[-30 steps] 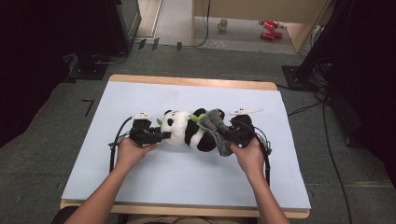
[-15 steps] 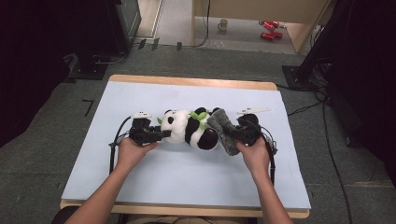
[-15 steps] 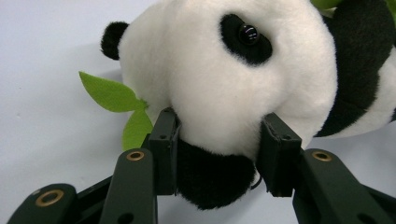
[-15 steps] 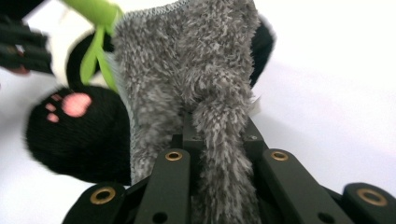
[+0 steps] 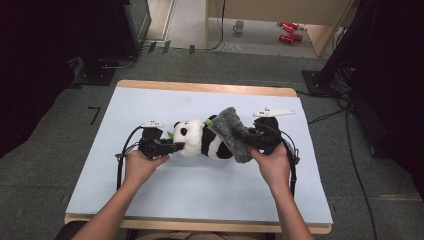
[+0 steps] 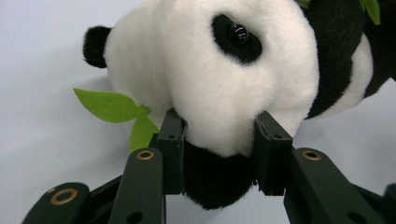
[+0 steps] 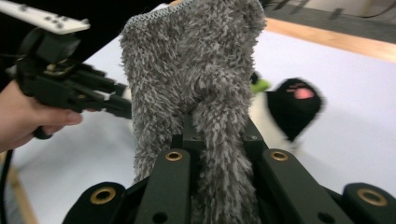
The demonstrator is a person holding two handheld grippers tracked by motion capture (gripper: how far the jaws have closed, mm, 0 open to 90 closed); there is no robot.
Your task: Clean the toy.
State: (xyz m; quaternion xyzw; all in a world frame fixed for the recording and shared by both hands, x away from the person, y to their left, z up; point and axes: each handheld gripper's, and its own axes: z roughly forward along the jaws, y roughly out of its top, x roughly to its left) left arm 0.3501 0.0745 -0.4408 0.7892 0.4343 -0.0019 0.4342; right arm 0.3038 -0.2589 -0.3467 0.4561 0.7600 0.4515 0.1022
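Grey carpet ran round a table covered in pale blue sheet; a mug and red cans lay on the floor beyond its far edge. A plush panda lay on its side at the table's middle, head toward the left edge. The left gripper pinched the panda's muzzle, its jaws having just been closing with the soft face between them, apparently to anchor the toy. The right gripper was pressed together on a grey fleece cloth, held raised over the panda's hind end, likely for pulling it clear or draping it. A green felt leaf lay by the head.
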